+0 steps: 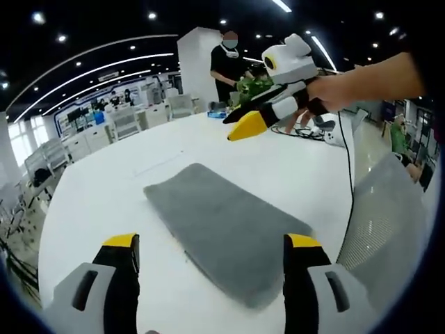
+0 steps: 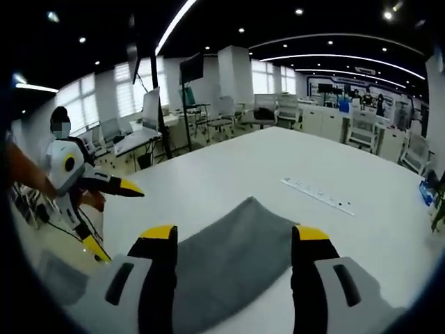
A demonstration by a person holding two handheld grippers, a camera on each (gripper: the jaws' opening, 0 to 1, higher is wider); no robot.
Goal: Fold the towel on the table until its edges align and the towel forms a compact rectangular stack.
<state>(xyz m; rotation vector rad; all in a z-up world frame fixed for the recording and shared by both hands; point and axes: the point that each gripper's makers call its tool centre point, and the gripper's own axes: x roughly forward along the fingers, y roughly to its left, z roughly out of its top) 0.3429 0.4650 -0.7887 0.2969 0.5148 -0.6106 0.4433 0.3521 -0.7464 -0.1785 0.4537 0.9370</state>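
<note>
A grey towel (image 1: 222, 226) lies flat on the white table (image 1: 104, 202) as a long rectangle, running away from me at a slant. My left gripper (image 1: 212, 243) hovers over its near end, jaws wide apart and holding nothing. My right gripper (image 1: 240, 129), held by a hand (image 1: 341, 87), hangs in the air past the towel's far end. In the right gripper view the towel (image 2: 236, 261) lies between and beyond the right gripper's (image 2: 235, 236) open, unladen jaws. There the left gripper (image 2: 115, 219) shows at the left with its yellow tips spread.
A white power strip (image 2: 316, 195) lies on the table beyond the towel. A mesh chair (image 1: 389, 229) stands at the table's edge. A person (image 1: 226, 59) stands at the far side near a green plant (image 1: 254, 87). Desks and chairs stand around the room.
</note>
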